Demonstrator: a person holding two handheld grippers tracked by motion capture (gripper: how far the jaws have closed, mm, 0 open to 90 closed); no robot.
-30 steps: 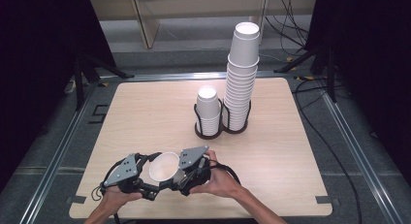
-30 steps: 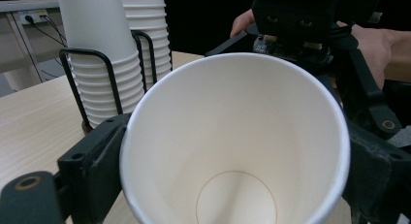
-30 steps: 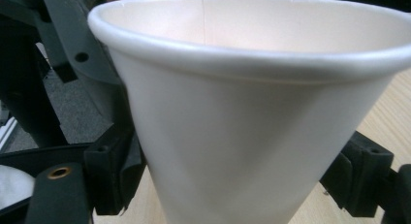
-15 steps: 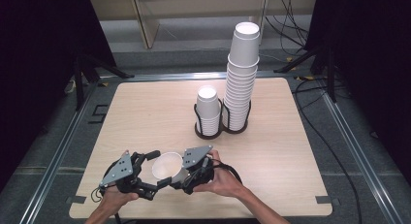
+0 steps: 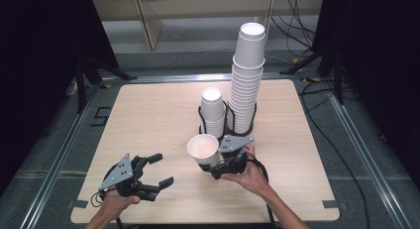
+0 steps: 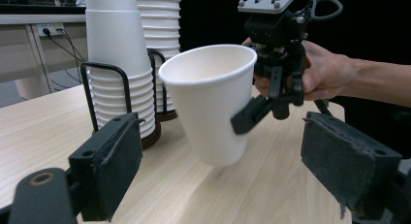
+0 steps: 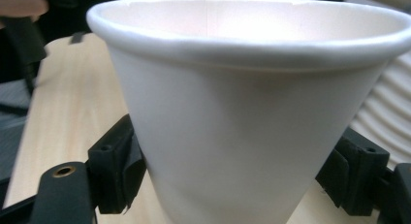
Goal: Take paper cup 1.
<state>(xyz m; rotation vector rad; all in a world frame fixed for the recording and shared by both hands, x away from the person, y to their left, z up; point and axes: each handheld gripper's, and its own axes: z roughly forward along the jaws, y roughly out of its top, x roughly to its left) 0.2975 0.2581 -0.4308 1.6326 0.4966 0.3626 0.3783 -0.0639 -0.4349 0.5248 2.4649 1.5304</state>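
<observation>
A single white paper cup hangs upright and slightly tilted just above the table, and my right gripper is shut on its lower wall. In the right gripper view the cup sits between both black jaws, with the right gripper closed around it. My left gripper stands open near the front left of the table, apart from the cup. Its view looks between wide-spread jaws at the cup, with the right gripper clamped on it.
A black wire holder at the table's middle back carries a short stack of cups and a tall stack. The held cup is just in front of the short stack. The wooden table has metal rails around it.
The cup was between both grippers near the front edge. The right gripper has carried it up and to the right toward the stacks. The left gripper has come off it and stands open.
</observation>
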